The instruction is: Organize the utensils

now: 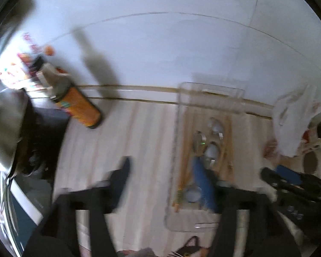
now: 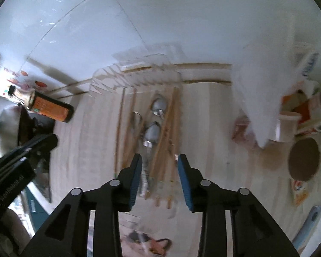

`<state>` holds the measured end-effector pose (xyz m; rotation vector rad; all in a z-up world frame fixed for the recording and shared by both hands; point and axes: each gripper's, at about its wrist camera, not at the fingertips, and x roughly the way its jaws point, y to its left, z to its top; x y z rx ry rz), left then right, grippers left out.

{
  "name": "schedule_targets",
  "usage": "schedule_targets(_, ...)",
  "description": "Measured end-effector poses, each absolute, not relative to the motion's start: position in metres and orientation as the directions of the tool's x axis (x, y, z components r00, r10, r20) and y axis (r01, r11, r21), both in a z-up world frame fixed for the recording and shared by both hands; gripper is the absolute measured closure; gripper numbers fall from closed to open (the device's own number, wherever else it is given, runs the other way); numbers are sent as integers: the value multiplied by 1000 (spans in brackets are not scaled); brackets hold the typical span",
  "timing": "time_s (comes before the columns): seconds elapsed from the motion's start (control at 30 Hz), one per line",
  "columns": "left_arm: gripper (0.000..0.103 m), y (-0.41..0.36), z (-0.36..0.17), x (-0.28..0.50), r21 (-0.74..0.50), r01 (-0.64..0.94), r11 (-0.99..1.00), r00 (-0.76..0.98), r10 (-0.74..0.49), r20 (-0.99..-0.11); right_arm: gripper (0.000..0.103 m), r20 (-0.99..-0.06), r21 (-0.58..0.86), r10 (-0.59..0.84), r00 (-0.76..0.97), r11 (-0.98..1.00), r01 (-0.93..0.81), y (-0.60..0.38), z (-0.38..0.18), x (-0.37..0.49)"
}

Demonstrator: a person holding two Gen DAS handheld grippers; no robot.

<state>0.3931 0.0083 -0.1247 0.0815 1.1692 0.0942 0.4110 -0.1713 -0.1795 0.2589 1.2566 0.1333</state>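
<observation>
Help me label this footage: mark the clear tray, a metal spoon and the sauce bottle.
Clear tray (image 2: 109,72), right wrist view, far rim.
Metal spoon (image 2: 152,133), right wrist view, bowl.
Sauce bottle (image 2: 51,108), right wrist view, orange label.

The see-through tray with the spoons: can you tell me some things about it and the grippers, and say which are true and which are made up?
1. The clear tray holds metal spoons and wooden chopsticks. True.
2. The right gripper is squeezing a spoon. False: its blue pads stand apart above the tray, pressing on nothing.
3. The orange-labelled bottle lies on its side, outside the tray. True.
4. The left gripper is shut tight. False: its fingers are spread wide.
5. The tray is full of forks. False: no forks show.
</observation>
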Motion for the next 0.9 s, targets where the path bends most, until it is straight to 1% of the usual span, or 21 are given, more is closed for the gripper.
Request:
schedule_targets(0.03, 27, 11, -124, 384, 127, -49, 991, 413, 136, -901, 56, -922, 236, 211, 325, 971, 37, -173, -179, 403)
schedule_targets(0.07, 25, 14, -125, 377, 133, -58, 989, 430, 145, -891, 51, -923, 206, 182, 340, 978, 36, -174, -177, 397)
schedule_targets(0.1, 20, 16, -127, 370, 137, -68, 988, 440, 153, -885, 46, -920, 166, 143, 366, 986, 32, -174, -175, 389)
schedule_targets(0.13, 11, 17, -129, 365, 140, -72, 987, 444, 158, -882, 44, -914, 127, 106, 391, 991, 28, -174, -174, 381)
schedule_targets(0.17, 7, 18, -131, 359, 143, -78, 987, 450, 163, -878, 39, -910, 101, 81, 406, 994, 28, -175, -175, 375)
schedule_targets(0.2, 5, 19, -133, 351, 146, -85, 986, 462, 169, -871, 31, -907, 88, 68, 416, 996, 28, -176, -175, 369)
schedule_targets(0.23, 5, 19, -135, 346, 152, -87, 984, 469, 175, -865, 27, -902, 75, 57, 427, 997, 25, -177, -176, 361)
schedule_targets(0.27, 4, 19, -136, 341, 159, -91, 983, 473, 183, -862, 18, -899, 64, 47, 436, 998, 24, -179, -177, 356)
schedule_targets(0.3, 0, 19, -137, 336, 164, -93, 982, 476, 188, -859, 12, -895, 44, 29, 445, 999, 23, -179, -177, 350)
schedule_targets(0.4, 0, 19, -135, 322, 153, -89, 984, 497, 177, -850, 2, -879, -8, -24, 477, 999, 35, -182, -174, 330)
schedule_targets(0.63, 0, 26, -118, 291, 119, -65, 991, 537, 136, -833, 0, -837, -63, -97, 539, 995, 81, -178, -151, 289)
schedule_targets(0.9, 0, 32, -67, 232, 82, -7, 997, 623, 68, -779, 0, -768, -62, -139, 626, 988, 143, -167, -96, 216)
